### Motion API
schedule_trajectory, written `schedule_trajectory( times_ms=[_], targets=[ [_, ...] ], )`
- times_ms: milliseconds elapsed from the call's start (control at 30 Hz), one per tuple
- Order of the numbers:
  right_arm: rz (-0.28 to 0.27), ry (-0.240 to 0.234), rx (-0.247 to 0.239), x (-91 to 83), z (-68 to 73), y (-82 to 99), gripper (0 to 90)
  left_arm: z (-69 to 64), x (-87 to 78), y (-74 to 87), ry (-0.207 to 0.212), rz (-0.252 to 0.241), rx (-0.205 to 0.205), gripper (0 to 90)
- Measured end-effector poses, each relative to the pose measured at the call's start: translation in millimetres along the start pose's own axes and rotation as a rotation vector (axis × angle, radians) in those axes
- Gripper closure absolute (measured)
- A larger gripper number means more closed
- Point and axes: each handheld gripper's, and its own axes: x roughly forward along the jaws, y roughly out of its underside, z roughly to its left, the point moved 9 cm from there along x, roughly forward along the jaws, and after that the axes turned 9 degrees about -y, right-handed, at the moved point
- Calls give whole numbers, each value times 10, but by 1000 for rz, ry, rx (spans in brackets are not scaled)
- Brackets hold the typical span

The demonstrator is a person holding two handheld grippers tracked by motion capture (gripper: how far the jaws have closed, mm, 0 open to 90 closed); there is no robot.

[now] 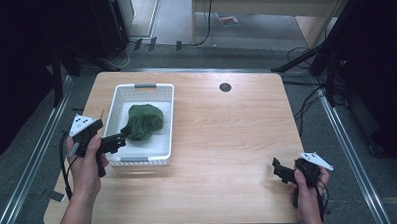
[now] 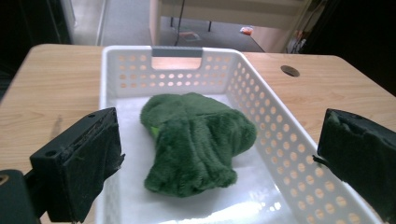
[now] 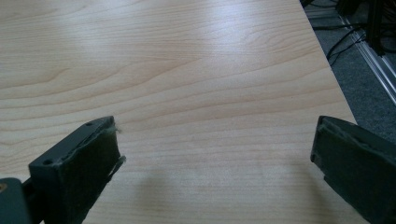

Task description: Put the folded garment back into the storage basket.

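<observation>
High view: the soft green plush toy lies in the white perforated plastic basket; the left gripper hangs released at its 7 o'clock. A clean exit probably means lifting clear of the near rim.

Left gripper view: both jaws stand wide, empty.

Right gripper view: the right gripper is spread, idle over the pale wooden table, whose edge lies at 2 o'clock.

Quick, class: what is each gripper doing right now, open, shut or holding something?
Left gripper: open, holding nothing; the green plush lies free in the basket.
Right gripper: open, holding nothing.
</observation>
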Motion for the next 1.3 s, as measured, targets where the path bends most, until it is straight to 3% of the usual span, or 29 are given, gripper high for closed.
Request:
schedule_trajectory(
  times_ms=[200,500,733,967,1133,1300],
  targets=[
    [0,0,-2,3,-2,-1,11,148,-144,62,-6,-24,-11,0],
    [0,2,-2,3,1,-1,11,436,-293,222,-47,-46,-35,0],
    [0,3,-6,3,3,-1,11,630,-411,385,-54,-59,-81,0],
    [-1,5,-11,1,7,1,11,815,-511,616,-78,-67,-95,0],
    [2,7,-13,3,9,3,11,902,-526,745,-97,-74,-69,0],
    [1,8,-12,2,9,3,11,1012,-468,922,-110,-57,-93,0]
  ],
)
